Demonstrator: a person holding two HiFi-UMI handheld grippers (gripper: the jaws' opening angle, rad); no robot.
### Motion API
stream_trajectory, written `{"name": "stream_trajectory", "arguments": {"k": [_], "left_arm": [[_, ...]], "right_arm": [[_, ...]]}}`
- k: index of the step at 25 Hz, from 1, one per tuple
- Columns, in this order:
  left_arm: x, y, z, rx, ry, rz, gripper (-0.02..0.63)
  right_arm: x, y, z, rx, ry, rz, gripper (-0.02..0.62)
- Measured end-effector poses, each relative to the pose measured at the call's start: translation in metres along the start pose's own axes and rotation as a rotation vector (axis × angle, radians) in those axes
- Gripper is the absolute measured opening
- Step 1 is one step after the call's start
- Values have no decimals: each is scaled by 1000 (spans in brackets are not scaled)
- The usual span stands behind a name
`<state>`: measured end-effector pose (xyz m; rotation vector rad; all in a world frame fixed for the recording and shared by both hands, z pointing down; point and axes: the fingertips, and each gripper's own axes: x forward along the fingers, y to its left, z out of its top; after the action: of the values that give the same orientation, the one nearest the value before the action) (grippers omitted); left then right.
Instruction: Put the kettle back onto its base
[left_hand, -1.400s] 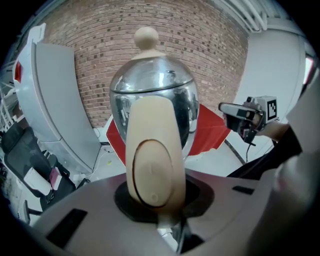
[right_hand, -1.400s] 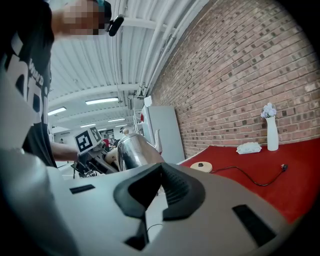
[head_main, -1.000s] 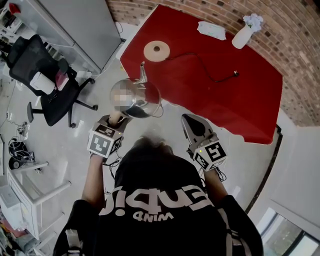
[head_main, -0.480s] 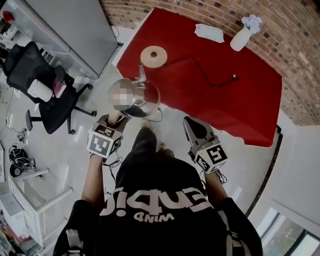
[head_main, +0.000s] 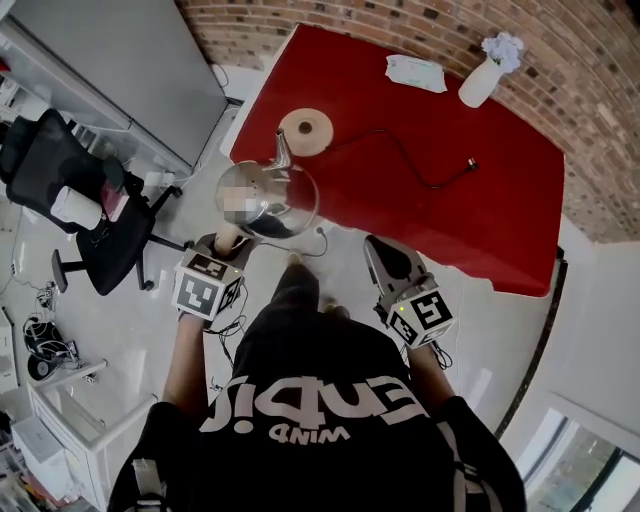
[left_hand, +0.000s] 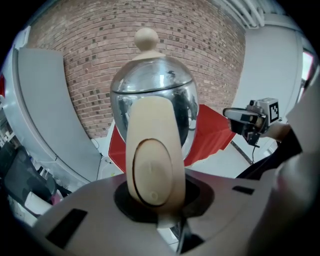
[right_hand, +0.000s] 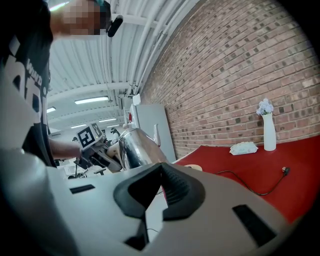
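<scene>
A shiny steel kettle (head_main: 268, 195) with a cream knob and thin spout hangs in the air just off the near left corner of the red table (head_main: 500, 220). My left gripper (head_main: 230, 240) is shut on its cream handle (left_hand: 150, 150), which fills the left gripper view below the kettle's body (left_hand: 152, 97). The round beige base (head_main: 306, 128) lies on the table beyond the spout, with its black cord (head_main: 405, 150) trailing right. My right gripper (head_main: 370, 243) hovers before the table's near edge, its jaws closed and empty (right_hand: 161, 166). The right gripper view also shows the kettle (right_hand: 137, 145).
A white vase (head_main: 480, 75) with flowers and a tissue packet (head_main: 415, 70) stand at the table's far side by the brick wall. A black office chair (head_main: 70, 190) is on the floor to the left, next to a grey cabinet (head_main: 110, 60).
Both grippers and the kettle have come closer to the table. The base now lies nearer the kettle's spout. The left grip on the handle is unchanged.
</scene>
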<state>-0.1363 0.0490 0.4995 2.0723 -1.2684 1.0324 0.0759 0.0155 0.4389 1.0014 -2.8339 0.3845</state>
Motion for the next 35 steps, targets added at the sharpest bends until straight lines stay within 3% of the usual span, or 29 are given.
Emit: {"name": "stream_trajectory", "arguments": {"k": [19, 24, 35], "left_arm": [[47, 109, 54, 129, 27, -70, 62], [50, 104, 63, 122, 52, -106, 61], [71, 102, 87, 129, 45, -104, 62]], "right_arm": [[115, -36, 36, -4, 7, -84, 21], [121, -50, 41, 13, -2, -109, 21], [146, -75, 48, 12, 4, -58, 21]]}}
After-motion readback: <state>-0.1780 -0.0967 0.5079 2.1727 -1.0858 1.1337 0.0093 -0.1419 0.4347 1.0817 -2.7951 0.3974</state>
